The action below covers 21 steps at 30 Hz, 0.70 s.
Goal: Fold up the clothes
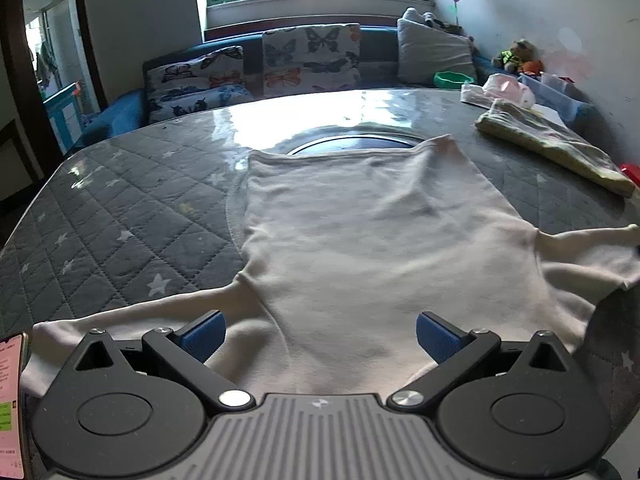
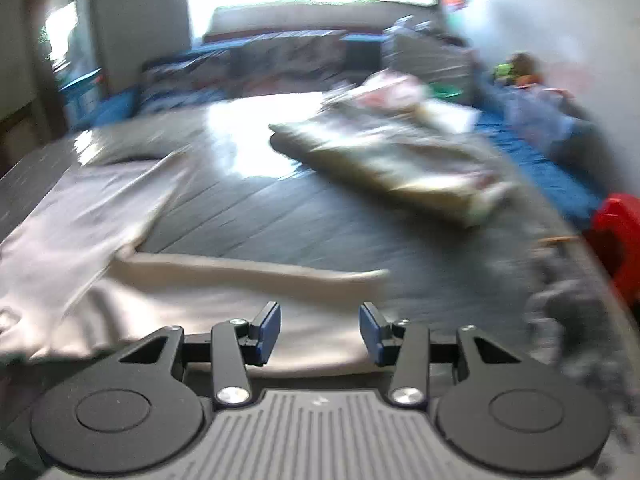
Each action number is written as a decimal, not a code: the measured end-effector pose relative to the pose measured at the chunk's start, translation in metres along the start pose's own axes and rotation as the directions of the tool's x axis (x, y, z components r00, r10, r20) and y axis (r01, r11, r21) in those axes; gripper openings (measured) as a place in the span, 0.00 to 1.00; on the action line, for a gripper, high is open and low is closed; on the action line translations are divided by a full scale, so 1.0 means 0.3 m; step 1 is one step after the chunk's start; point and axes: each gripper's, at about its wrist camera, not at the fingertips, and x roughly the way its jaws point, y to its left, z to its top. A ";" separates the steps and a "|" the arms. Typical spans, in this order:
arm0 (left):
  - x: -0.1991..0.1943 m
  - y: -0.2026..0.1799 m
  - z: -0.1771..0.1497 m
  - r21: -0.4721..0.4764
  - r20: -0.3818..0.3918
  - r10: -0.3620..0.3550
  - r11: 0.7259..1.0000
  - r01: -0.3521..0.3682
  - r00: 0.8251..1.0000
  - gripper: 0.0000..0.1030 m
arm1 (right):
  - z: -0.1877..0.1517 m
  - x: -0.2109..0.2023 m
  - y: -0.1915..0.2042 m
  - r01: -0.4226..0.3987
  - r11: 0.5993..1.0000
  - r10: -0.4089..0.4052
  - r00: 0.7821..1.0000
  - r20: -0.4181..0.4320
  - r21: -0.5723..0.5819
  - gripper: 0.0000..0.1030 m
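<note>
**A:** Item one, the garment. What do you have in front of you?

**B:** A pale cream long-sleeved top [image 1: 360, 240], spread flat on the quilted grey table cover [image 1: 120, 224], body smooth with faint creases. Its far hem lies over the rim of the dark round inset [image 1: 352, 144] at the middle of the table. One sleeve runs out to the left of the body, the other to the right, both lying on the cover.

**A:** Item two, your grippers, relative to that top.

**B:** Your left gripper [image 1: 320, 338] hangs over the near end of the top, jaws spread wide, blue pads clear of the cloth, nothing grasped. Your right gripper [image 2: 320, 330] sits over the top's right sleeve [image 2: 256, 270]; its jaws stand partly apart with cloth below them. That view is blurred, so you cannot tell whether the pads touch the cloth.

**A:** Item three, other stock.

**B:** A folded yellow-green garment [image 1: 552, 144] lies on the cover, well apart from the top, far right. Beyond it, a pink and white bundle [image 1: 508, 88]. A phone [image 1: 12, 400] lies just beside the left sleeve's end. A red object [image 2: 616, 240] stands off the table's right edge.
</note>
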 end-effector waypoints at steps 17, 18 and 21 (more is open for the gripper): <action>0.038 -0.051 -0.056 0.031 -0.087 -0.060 0.997 0.063 0.994 1.00 | 0.114 0.112 0.156 -0.044 0.989 0.048 0.999 0.021 -0.144 0.55; 0.038 -0.046 -0.047 0.017 -0.089 -0.062 0.998 0.064 0.994 1.00 | 0.113 0.091 0.196 -0.087 0.982 0.093 0.995 0.030 -0.168 0.57; 0.046 -0.030 -0.019 -0.030 -0.114 -0.042 0.999 0.039 0.993 1.00 | 0.103 0.059 0.314 -0.180 0.954 0.194 0.980 0.037 -0.242 0.69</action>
